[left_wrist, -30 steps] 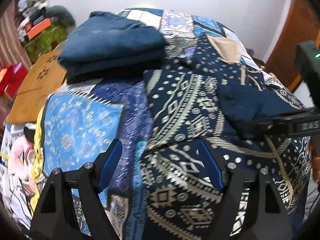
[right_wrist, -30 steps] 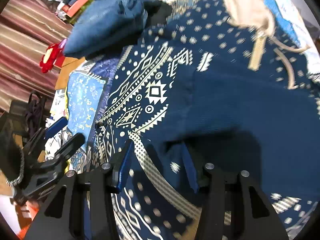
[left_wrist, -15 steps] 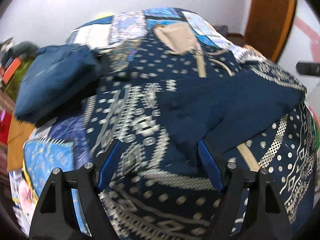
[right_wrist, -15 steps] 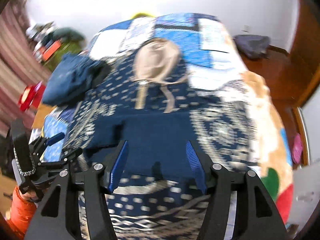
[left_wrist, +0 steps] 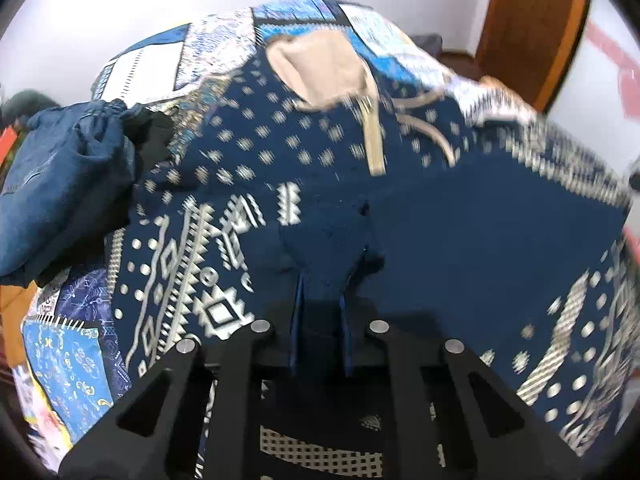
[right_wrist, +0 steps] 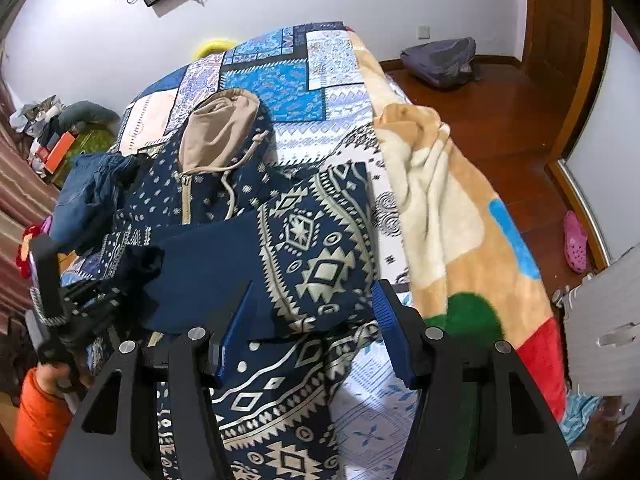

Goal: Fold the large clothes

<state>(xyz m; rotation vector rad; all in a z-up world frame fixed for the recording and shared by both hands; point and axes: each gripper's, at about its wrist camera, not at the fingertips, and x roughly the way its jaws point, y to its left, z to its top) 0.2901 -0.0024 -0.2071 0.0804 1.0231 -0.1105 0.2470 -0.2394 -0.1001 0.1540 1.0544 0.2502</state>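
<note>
A navy hoodie with a cream pattern [right_wrist: 316, 240] and a beige-lined hood [right_wrist: 218, 128] lies on the bed, its lower part folded up so the plain navy inside [left_wrist: 460, 240] shows. My left gripper [left_wrist: 320, 280] is shut on a bunched fold of the plain navy fabric; it also shows at the left of the right wrist view [right_wrist: 100, 300]. My right gripper [right_wrist: 312, 320] is open and empty, held above the hoodie's patterned lower edge.
A folded pile of blue denim clothes [left_wrist: 60, 184] lies left of the hoodie. The bed has a blue patchwork cover [right_wrist: 280, 76] and a cream fleece blanket [right_wrist: 440, 208] on the right. A backpack [right_wrist: 440, 60] lies on the wooden floor.
My left gripper has moved onto the plain navy fold and closed on it. My right gripper has pulled back and up, staying open, so more of the bed shows.
</note>
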